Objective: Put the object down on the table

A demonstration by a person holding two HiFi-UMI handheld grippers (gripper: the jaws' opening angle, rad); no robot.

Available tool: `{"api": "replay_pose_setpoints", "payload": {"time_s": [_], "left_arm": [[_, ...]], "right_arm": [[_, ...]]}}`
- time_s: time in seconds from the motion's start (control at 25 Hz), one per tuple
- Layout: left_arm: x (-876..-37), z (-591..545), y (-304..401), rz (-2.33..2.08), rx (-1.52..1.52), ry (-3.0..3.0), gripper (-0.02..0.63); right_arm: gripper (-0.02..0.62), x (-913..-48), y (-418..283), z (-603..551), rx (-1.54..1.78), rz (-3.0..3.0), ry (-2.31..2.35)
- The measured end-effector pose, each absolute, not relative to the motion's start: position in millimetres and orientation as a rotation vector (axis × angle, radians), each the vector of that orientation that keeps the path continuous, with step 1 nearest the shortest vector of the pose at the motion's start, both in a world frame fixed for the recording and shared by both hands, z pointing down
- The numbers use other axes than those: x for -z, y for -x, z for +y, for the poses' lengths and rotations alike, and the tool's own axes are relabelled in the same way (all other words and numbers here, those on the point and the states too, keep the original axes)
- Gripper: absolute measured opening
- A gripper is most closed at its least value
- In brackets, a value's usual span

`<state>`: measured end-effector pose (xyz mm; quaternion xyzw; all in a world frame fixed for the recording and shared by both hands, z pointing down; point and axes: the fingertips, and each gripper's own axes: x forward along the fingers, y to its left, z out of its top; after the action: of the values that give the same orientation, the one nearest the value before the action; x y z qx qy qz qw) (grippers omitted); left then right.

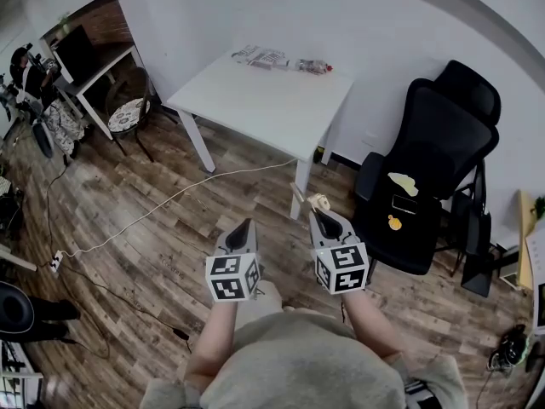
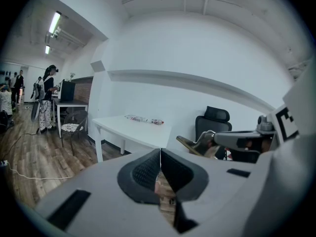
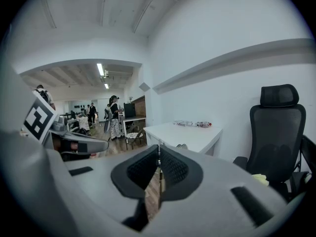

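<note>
In the head view I stand a step short of the white table (image 1: 272, 100), with both grippers held out at waist height. My right gripper (image 1: 320, 213) is shut on a small tan object (image 1: 316, 200) that sticks out past its tip. From the left gripper view that object (image 2: 194, 144) shows as a flat brownish piece with a grey part, out in front of the right gripper (image 2: 232, 141). The left gripper (image 1: 245, 226) is shut with nothing in it; its jaws meet in its own view (image 2: 160, 153). The right gripper view (image 3: 159, 151) shows its jaws pressed together, and most of the object is hidden.
Some packets (image 1: 260, 56) and a small bottle (image 1: 315, 65) lie along the table's far edge. A black office chair (image 1: 426, 177) with yellow items on its seat stands to the right. A white cable (image 1: 170, 201) runs across the wooden floor. People stand far off at the left (image 2: 48, 98).
</note>
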<state>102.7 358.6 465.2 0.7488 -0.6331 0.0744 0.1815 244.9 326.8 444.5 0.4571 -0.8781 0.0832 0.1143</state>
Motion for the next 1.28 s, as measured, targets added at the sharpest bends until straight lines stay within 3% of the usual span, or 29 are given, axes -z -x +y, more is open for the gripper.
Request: {"api": "replay_pose_setpoints", "payload": {"time_s": [1.28], "left_arm": [[-465, 130, 19, -1.716, -0.214, -2.111, 0.008]], "right_arm": [[0.014, -436, -131, 102, -0.284, -2.517, -1.419]]}}
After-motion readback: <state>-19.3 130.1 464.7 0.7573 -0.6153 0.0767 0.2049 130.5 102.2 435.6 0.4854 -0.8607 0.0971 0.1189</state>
